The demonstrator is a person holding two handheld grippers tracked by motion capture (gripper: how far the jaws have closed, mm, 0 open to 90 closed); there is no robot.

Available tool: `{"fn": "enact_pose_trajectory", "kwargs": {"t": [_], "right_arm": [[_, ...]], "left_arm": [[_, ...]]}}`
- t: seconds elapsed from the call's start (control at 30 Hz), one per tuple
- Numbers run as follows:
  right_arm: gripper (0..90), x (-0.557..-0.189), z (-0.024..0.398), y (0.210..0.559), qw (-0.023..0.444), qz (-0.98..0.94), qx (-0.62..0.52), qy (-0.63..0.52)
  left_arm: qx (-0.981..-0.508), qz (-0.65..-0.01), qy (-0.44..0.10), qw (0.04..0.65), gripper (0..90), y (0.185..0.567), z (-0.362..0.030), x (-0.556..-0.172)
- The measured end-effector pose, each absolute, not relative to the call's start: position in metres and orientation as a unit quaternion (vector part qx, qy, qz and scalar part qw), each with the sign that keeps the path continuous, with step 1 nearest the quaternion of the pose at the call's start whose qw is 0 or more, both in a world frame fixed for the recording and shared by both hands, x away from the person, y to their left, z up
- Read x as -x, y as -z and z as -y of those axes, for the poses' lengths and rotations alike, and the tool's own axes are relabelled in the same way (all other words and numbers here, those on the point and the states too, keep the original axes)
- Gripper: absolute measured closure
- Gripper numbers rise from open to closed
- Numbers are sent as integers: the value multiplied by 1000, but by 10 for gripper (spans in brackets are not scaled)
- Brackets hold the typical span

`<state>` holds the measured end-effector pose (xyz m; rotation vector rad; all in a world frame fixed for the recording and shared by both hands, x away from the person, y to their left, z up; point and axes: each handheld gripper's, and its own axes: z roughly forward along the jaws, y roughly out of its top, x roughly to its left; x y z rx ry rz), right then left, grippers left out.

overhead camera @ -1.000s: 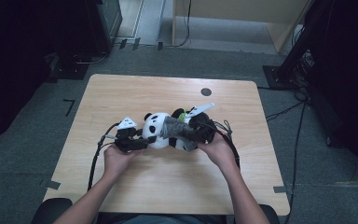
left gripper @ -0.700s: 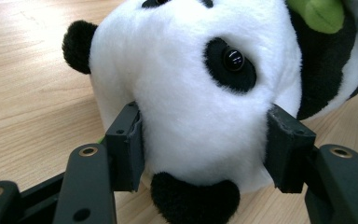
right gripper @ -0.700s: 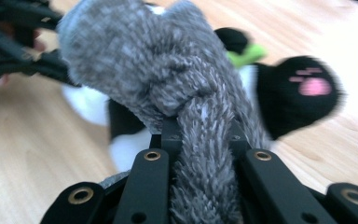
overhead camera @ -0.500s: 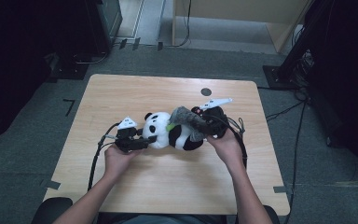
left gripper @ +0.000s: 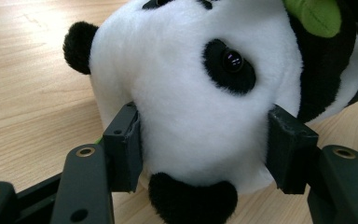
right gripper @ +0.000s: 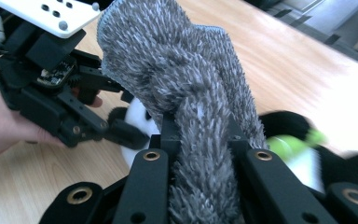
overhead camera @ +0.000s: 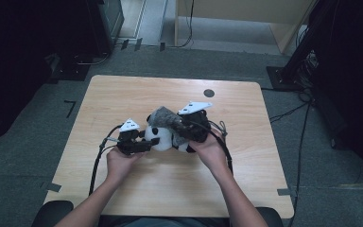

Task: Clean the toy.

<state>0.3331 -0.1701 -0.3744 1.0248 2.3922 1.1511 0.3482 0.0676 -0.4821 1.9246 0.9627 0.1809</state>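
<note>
Since the earlier frames our right gripper has swung the shaggy grey microfibre cloth from the panda's far side up and across its body. The black-and-white plush panda toy lies on its side at the middle of the light wooden table, head toward our left. In the right gripper view the cloth rises twisted between the black jaws, which are clenched tight on it, above the panda. Our left gripper grasps the panda's white head, one pad pressing each side, one black ear lying beyond the jaws and another between them. A green patch shows on its body. A small dark round mark sits well apart near the table's far edge.
</note>
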Motion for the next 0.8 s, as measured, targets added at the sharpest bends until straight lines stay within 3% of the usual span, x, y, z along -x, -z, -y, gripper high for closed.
{"fn": "enact_pose_trajectory", "kwargs": {"t": [0.2,0.33,0.6,0.8], "right_arm": [[773,-347,139,404,128,-852,-347,-371],[774,-344,132,412,146,-862,-327,-359],[780,-339,155,414,117,-874,-325,-342],[780,-335,174,408,120,-870,-339,-338]], "left_arm": [[-783,-400,-75,470,383,484,-67,-346],[-784,-399,-76,470,382,485,-68,-347],[-794,-390,-69,462,388,484,-68,-352],[-794,-392,-55,461,389,483,-69,-357]]}}
